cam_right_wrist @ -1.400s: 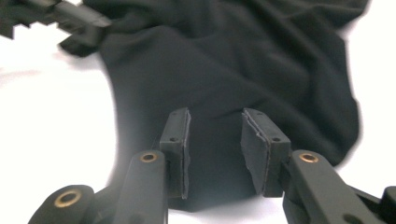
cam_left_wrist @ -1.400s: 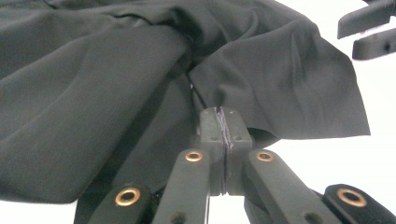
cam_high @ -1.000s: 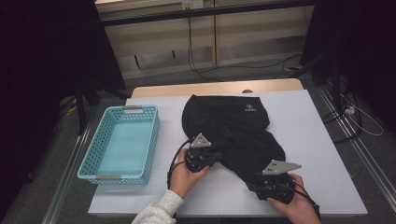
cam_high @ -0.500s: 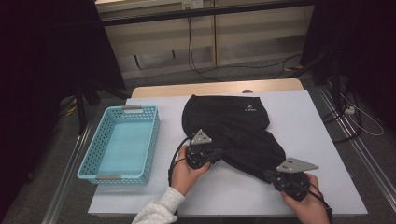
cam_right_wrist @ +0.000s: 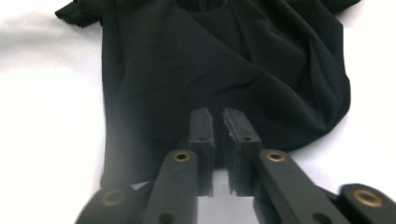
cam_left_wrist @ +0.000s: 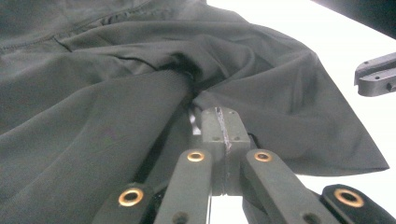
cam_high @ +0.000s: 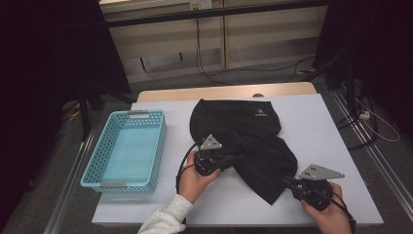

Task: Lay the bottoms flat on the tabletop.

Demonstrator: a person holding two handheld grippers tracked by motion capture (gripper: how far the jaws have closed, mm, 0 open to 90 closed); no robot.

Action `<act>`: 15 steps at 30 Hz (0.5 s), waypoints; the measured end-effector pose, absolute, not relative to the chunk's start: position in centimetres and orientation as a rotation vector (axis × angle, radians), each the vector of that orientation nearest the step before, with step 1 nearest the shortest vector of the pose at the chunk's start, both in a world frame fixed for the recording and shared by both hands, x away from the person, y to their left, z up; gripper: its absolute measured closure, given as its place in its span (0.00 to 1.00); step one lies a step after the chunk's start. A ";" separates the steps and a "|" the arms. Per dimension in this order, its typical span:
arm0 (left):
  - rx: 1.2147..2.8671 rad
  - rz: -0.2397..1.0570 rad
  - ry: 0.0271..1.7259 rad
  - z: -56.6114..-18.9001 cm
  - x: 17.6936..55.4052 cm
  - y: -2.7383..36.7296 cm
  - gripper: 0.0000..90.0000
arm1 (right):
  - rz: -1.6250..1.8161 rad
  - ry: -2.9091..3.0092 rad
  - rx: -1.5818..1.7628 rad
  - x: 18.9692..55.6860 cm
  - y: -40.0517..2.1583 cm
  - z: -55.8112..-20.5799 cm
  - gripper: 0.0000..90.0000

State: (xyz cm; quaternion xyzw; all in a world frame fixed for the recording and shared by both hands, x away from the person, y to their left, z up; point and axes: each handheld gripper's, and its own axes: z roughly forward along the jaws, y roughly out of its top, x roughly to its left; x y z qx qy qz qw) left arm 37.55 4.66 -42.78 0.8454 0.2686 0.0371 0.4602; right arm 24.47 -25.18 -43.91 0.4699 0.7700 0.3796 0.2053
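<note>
A black garment (cam_high: 243,131) with a small white logo lies crumpled on the white table (cam_high: 321,126). My left gripper (cam_high: 232,160) is at its left edge, jaws shut on a fold of the fabric (cam_left_wrist: 116,93); the pinched cloth bunches at the tips (cam_left_wrist: 219,116). My right gripper (cam_high: 288,182) is at the garment's lower right hem (cam_right_wrist: 210,60). Its jaws (cam_right_wrist: 218,116) stand a narrow slit apart, having just opened a little. The hem lies under and between the tips, and the pads do not press on it.
A light blue plastic basket (cam_high: 162,139) stands on the table's left side, with nothing in it. A wooden strip (cam_high: 224,91) runs along the table's far edge. Cables trail over the floor behind. The right gripper (cam_left_wrist: 376,77) appears at the far right of the left gripper view.
My right gripper has slid to the right, from over the lower hem out to the garment's corner. The left gripper has kept still on the fabric. The garment has barely shifted.
</note>
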 end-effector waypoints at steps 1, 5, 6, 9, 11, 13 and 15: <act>2.081 0.092 0.659 -42.8 37.5 4.6 1.00 | 1.060 2.142 1.319 24.4 -25.2 -43.9 0.86; 2.093 0.087 0.660 -42.9 37.4 4.6 1.00 | 1.046 2.142 1.346 24.6 -25.0 -44.2 0.74; 2.101 0.083 0.658 -43.0 37.4 4.6 1.00 | 1.037 2.142 1.355 24.6 -25.0 -44.3 0.74; 2.106 0.078 0.653 -43.0 37.3 4.5 1.00 | 1.019 2.125 1.395 24.7 -25.3 -44.5 0.69; 2.107 0.075 0.650 -43.0 37.3 4.4 1.00 | 1.012 2.115 1.425 24.8 -25.6 -44.7 0.64; 2.106 0.086 0.660 -42.9 37.2 4.3 1.00 | 1.000 2.105 1.444 24.8 -25.9 -44.9 0.62; 2.108 0.071 0.649 -43.0 37.3 4.4 1.00 | 0.997 2.082 1.471 24.9 -26.1 -45.0 0.60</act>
